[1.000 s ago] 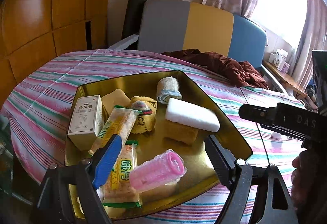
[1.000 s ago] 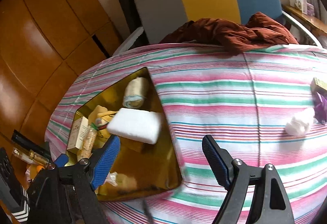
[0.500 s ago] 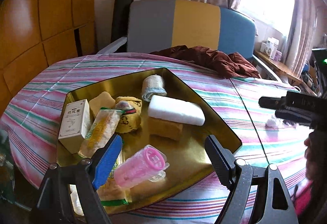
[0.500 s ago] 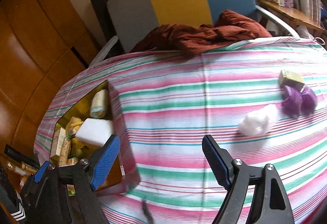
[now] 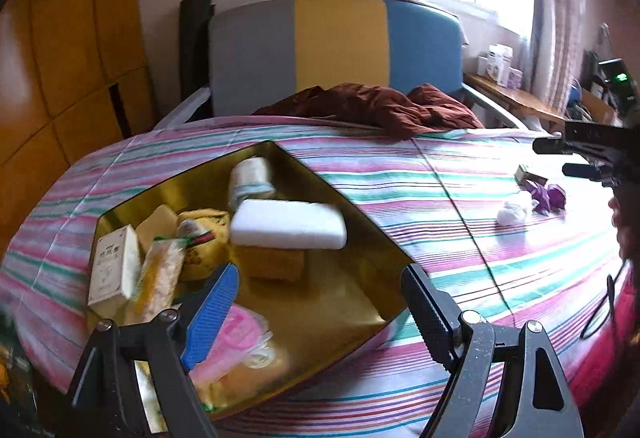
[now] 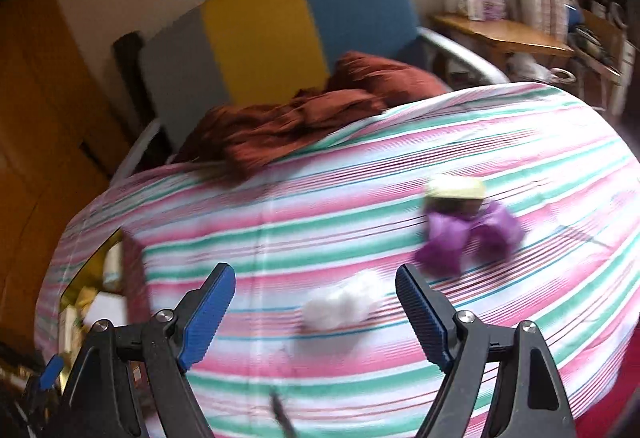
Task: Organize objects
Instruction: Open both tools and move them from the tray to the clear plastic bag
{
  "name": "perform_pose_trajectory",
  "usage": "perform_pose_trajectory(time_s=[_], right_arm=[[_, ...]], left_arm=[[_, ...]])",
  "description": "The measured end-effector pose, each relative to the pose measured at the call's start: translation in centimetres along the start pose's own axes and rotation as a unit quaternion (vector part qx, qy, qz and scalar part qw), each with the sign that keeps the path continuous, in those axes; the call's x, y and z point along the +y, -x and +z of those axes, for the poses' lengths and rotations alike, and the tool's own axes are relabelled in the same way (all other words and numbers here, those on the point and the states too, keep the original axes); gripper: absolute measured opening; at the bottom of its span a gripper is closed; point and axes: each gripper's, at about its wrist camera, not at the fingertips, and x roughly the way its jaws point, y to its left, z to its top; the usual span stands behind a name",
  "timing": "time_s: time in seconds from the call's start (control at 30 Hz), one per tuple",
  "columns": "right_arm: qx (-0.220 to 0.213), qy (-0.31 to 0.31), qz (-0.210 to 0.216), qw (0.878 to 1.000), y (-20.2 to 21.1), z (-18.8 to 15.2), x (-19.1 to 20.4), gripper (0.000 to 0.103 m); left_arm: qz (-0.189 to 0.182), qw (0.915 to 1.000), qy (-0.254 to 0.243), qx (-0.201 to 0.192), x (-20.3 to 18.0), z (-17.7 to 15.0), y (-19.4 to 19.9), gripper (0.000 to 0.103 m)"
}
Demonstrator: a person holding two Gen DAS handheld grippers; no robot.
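A gold tray (image 5: pixel 360 238) sits on the striped tablecloth and holds a white sponge (image 5: pixel 288 228), a white box (image 5: pixel 114 266), a pink roller (image 5: pixel 236 334), a rolled cloth (image 5: pixel 252 178) and several snack packs. My left gripper (image 5: pixel 316 302) is open and empty above the tray's near edge. My right gripper (image 6: pixel 316 302) is open and empty, just in front of a white cotton wad (image 6: pixel 340 306). Behind the wad lie a purple bag (image 6: pixel 468 238) and a small yellow-green box (image 6: pixel 456 190). These also show far right in the left wrist view: the wad (image 5: pixel 512 212) and the bag (image 5: pixel 548 196).
A brown cloth (image 5: pixel 372 108) lies at the table's far edge against a grey, yellow and blue chair (image 5: pixel 336 46). Wooden panels (image 5: pixel 60 58) stand on the left. A side shelf with small boxes (image 5: pixel 500 66) is at the back right. The tray's edge (image 6: pixel 92 270) shows far left in the right wrist view.
My right gripper has swung right, away from the tray, to the cotton wad and purple bag. My left gripper has pulled back a little from the tray; both stay open.
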Motion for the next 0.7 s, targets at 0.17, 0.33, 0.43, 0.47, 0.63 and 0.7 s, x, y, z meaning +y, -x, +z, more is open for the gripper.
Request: perform_pose_trajectory(time_s=[0.17, 0.33, 0.43, 0.47, 0.63, 0.7], right_arm=[[-0.025, -0.039, -0.038, 0.998, 0.1, 1.5, -5.0, 0.084], [-0.038, -0.134, -0.038, 0.989, 0.0, 1.3, -9.4, 0.084], [-0.069, -0.189, -0.042, 0.979, 1.2, 1.2, -11.6, 0.084], [-0.075, -0.201, -0.045, 0.976, 1.5, 1.1, -12.2, 0.084], [-0.076, -0.257, -0.032, 0.963, 1.6, 0.5, -14.4, 0.084], [-0.077, -0.271, -0.026, 0.959, 1.6, 0.4, -14.9, 0.084]], left_arm=[[-0.017, 0.9996, -0.024, 0.001, -2.2, 1.0, -0.7, 0.084], [-0.035, 0.9983, -0.046, 0.010, -4.8, 1.8, -1.9, 0.084], [-0.052, 0.9966, -0.062, 0.013, -6.9, 2.4, -2.7, 0.084], [-0.057, 0.9961, -0.066, 0.014, -7.5, 2.6, -3.0, 0.084], [-0.092, 0.9917, -0.087, 0.026, -11.4, 3.6, -4.6, 0.084], [-0.104, 0.9897, -0.093, 0.034, -12.8, 3.7, -5.5, 0.084]])
